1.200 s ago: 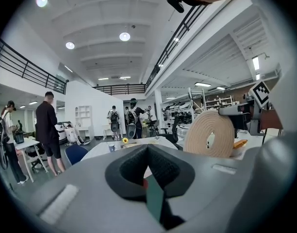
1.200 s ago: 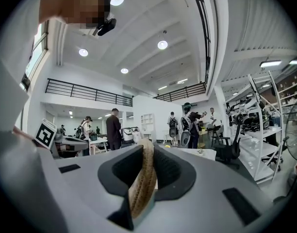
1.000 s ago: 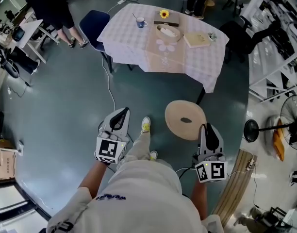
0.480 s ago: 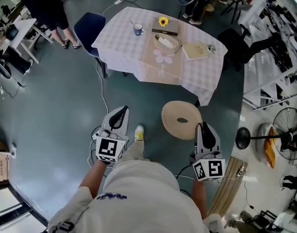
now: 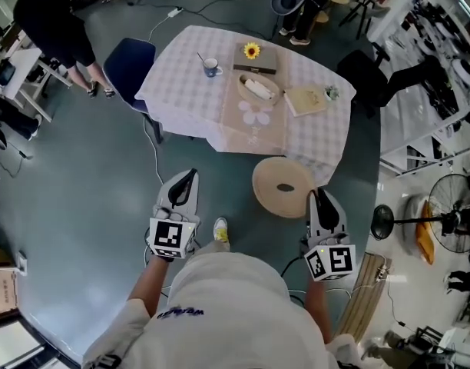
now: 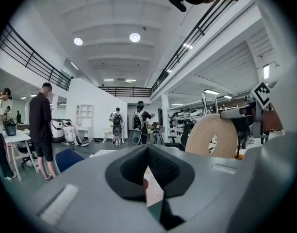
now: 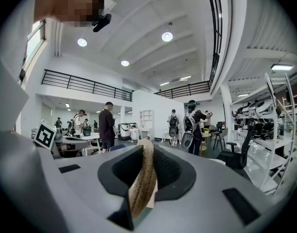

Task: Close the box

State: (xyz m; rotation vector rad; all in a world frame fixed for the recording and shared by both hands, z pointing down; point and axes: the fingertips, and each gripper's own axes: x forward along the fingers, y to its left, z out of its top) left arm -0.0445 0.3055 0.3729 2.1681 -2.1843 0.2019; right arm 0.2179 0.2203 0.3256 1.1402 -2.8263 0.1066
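Observation:
A round tan lid (image 5: 283,186) with an oval hole is held edge-on by my right gripper (image 5: 320,201), which is shut on its rim. The lid's layered edge (image 7: 141,188) stands between the jaws of the right gripper (image 7: 143,152). It also shows as a tan ring (image 6: 211,136) in the left gripper view. An oval tan box (image 5: 259,88) with something white inside sits on the checked table (image 5: 193,98) ahead. My left gripper (image 5: 186,184) is shut and holds nothing, level with the right one, well short of the table. In its own view the left gripper (image 6: 148,152) points at the table.
On the table are a cup (image 5: 211,68), a dark case with a yellow flower (image 5: 253,53), a book (image 5: 306,100) and a small plant (image 5: 331,92). A blue chair (image 5: 128,63) and a person in black (image 5: 52,29) stand left. Shelving (image 5: 435,60) and a fan (image 5: 448,221) are right.
The table has drawn nearer in the head view as the person walks toward it. Both grippers keep their pose, the right one still holding the lid.

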